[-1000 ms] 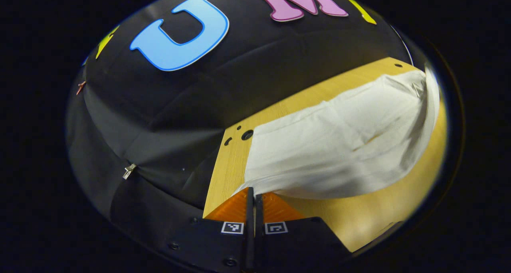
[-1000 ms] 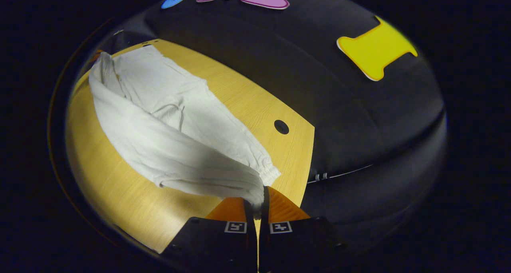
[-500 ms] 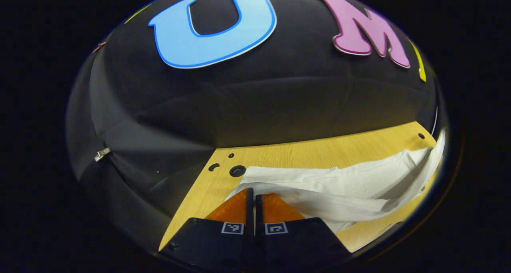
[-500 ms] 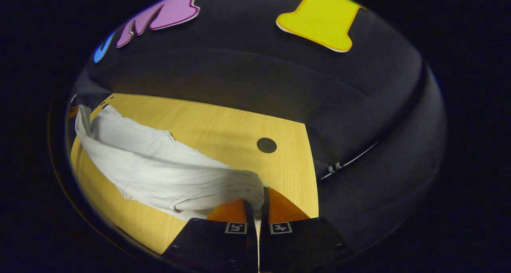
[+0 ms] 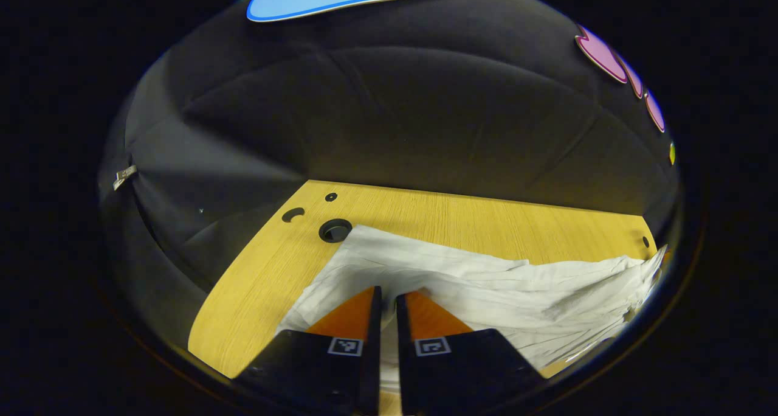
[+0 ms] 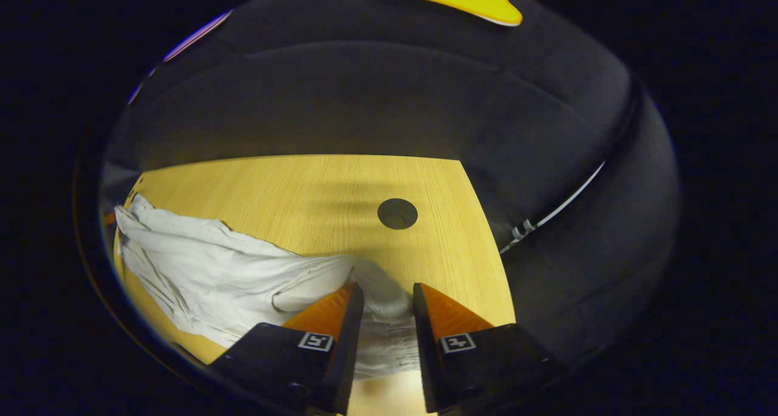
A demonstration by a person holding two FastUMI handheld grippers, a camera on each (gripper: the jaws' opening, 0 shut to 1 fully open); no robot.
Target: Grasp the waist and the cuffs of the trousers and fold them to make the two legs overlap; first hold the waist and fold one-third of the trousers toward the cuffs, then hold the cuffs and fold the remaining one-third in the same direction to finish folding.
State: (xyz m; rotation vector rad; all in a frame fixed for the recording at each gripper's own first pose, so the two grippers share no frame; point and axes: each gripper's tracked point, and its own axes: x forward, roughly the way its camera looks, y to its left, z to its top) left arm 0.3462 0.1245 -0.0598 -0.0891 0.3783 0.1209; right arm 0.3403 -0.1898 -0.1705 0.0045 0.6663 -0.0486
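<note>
As the right gripper (image 6: 384, 294) stands clearly open around the gathered cuff, the left gripper (image 5: 388, 297) shows a narrow gap, with cloth below it. White trousers (image 5: 486, 288) lie along the lower part of both views on the wooden table (image 6: 304, 185). Judging by this, the legs now overlap; both thirds remain.

Left gripper (image 5: 387, 294), right gripper (image 6: 388, 291): black bodies, square coded markers, wedge-shaped fingers.
</note>
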